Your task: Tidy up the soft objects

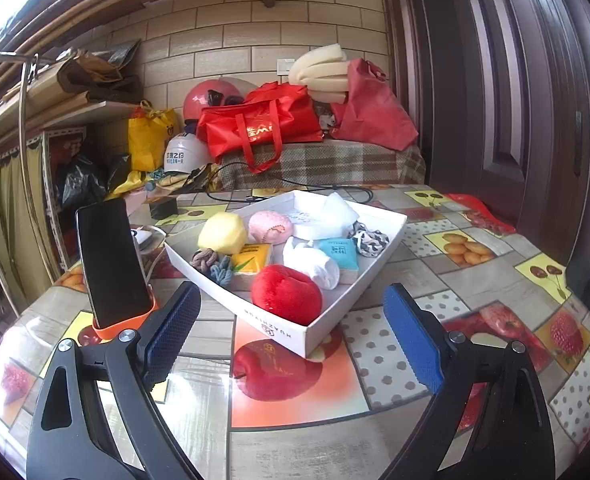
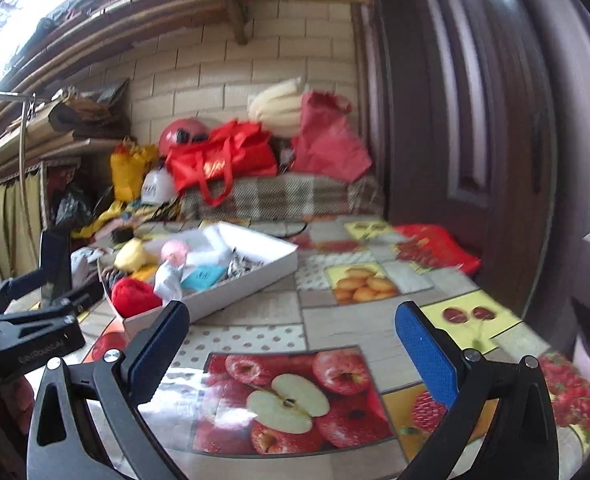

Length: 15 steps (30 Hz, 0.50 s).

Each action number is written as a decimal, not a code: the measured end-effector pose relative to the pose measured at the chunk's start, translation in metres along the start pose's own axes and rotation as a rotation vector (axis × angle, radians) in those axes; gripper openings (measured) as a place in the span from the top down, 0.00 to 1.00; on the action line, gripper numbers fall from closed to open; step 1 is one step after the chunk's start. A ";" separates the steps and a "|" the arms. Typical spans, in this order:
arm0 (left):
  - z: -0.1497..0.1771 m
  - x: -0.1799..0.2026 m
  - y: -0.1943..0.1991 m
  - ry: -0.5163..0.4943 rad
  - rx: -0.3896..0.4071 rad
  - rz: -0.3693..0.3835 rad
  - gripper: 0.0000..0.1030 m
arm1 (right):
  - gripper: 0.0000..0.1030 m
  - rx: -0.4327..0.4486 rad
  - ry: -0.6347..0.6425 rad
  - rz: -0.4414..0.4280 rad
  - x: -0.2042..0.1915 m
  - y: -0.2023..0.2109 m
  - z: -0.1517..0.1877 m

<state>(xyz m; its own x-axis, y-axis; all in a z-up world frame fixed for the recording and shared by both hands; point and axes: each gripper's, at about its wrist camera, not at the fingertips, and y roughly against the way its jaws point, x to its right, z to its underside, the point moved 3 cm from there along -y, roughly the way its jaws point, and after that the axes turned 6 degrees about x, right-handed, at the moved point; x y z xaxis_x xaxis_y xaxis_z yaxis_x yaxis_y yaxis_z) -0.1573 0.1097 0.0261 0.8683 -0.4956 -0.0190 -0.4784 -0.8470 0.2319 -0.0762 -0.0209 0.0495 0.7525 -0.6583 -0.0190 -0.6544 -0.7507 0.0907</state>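
Two grippers hover over the fruit-print tablecloth [image 1: 447, 276], both spread wide with nothing between their blue pads. The left gripper [image 1: 291, 312] points toward twelve o'clock at the white cardboard tray [image 1: 379, 264], whose near corner sits just ahead of the open jaws; neither pad touches it. The right gripper [image 2: 293, 328] hangs above bare cloth printed with apples, and its picture is blurred. In that view the tray [image 2: 255, 276] lies toward ten o'clock, and the left gripper's black frame [image 2: 27, 328] shows at nine o'clock.

All the soft objects lie inside the tray. At its near corner rests the red plush ball [image 1: 286, 294], touching the rolled white sock [image 1: 315, 264] at its one o'clock. Beyond the sock lies a teal tissue packet [image 1: 341, 252], with a black-and-white scrunchie [image 1: 369, 240] at the packet's two o'clock. At the ball's eleven o'clock is a yellow tissue packet [image 1: 251, 262]; beside it on the nine o'clock side sits a knotted grey-and-blue rope toy [image 1: 213, 266]. Farther back stand a yellow sponge block [image 1: 222, 234], a pink plush puff [image 1: 270, 227] and white padding [image 1: 335, 212].

Left of the tray, at nine o'clock from it, a dark phone [image 1: 113, 264] leans upright in an orange stand [image 1: 123, 326], just beside the left gripper's left pad [image 1: 171, 332].
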 end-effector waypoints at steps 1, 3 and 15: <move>0.001 0.002 0.002 -0.011 -0.001 -0.010 0.09 | 0.00 0.010 -0.006 0.041 0.003 0.003 0.000; 0.001 0.007 0.003 -0.021 -0.010 -0.007 0.09 | 0.00 -0.027 -0.031 0.123 0.012 0.000 0.001; 0.003 0.014 0.005 -0.017 -0.033 0.036 0.09 | 0.00 -0.395 -0.330 0.136 0.068 -0.046 0.043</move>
<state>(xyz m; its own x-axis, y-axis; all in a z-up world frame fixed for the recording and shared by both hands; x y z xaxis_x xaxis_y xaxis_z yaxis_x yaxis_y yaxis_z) -0.1480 0.0977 0.0239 0.8483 -0.5289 -0.0265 -0.5042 -0.8220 0.2648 0.0024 -0.0336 0.0011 0.5577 -0.7786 -0.2877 -0.6187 -0.6210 0.4813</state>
